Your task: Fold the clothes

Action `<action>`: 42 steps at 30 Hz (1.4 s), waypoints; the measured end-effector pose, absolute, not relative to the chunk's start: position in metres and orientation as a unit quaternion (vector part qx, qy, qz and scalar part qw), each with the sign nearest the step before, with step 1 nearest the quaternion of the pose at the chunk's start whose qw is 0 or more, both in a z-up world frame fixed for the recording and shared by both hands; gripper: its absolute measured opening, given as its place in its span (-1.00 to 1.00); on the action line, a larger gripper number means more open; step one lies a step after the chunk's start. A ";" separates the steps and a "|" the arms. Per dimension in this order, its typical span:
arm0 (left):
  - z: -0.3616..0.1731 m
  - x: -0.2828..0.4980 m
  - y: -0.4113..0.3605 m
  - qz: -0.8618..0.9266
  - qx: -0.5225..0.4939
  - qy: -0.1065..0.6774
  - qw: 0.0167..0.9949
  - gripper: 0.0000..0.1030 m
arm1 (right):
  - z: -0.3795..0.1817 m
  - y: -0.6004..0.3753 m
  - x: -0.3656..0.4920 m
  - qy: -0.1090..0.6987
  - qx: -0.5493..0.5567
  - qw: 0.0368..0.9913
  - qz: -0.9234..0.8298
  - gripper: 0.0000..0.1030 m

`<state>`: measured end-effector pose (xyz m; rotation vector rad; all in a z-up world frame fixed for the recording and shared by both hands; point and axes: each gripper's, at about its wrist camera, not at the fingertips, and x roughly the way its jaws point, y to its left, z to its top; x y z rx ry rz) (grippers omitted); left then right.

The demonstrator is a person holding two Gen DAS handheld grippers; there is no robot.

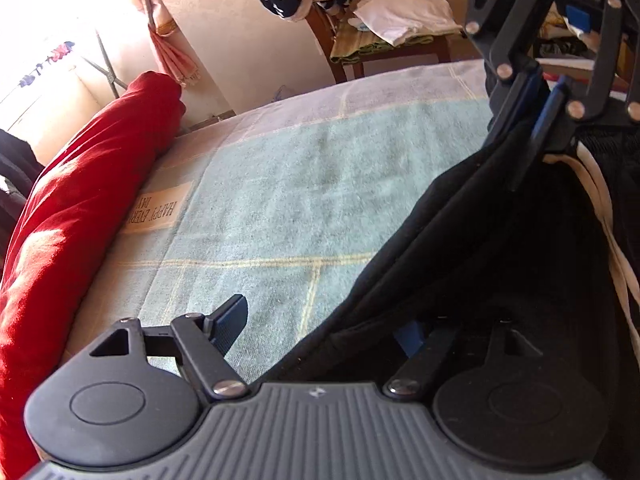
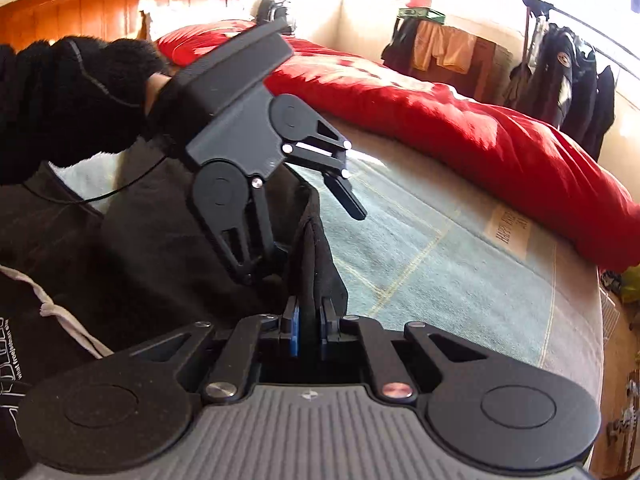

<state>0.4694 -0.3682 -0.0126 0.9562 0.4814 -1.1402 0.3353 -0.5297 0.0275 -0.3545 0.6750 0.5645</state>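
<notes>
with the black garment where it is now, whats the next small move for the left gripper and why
Probably shut the left gripper on the black garment. Its fingers stand apart with the cloth edge lying between them, while the right gripper already pinches a fold of the same garment above the green bedspread. Two grips would let the fold carry evenly.

Left gripper (image 1: 320, 332) — right finger buried under the black hoodie (image 1: 500, 240). Hoodie print (image 2: 10, 356) — cut off at frame edge, illegible.
</notes>
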 end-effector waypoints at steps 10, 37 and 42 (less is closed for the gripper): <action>-0.025 0.406 -0.350 -0.537 0.539 0.124 0.637 0.20 | 0.011 -0.479 0.297 0.340 -0.246 0.852 0.313 -0.82; -0.015 0.402 -0.343 -0.536 0.491 0.110 0.678 -0.57 | -0.028 -0.456 0.344 0.335 -0.364 0.851 0.176 -0.30; -0.015 0.410 -0.333 -0.509 0.504 0.112 0.689 -0.34 | -0.021 -0.456 0.341 0.327 -0.360 0.860 0.155 -0.80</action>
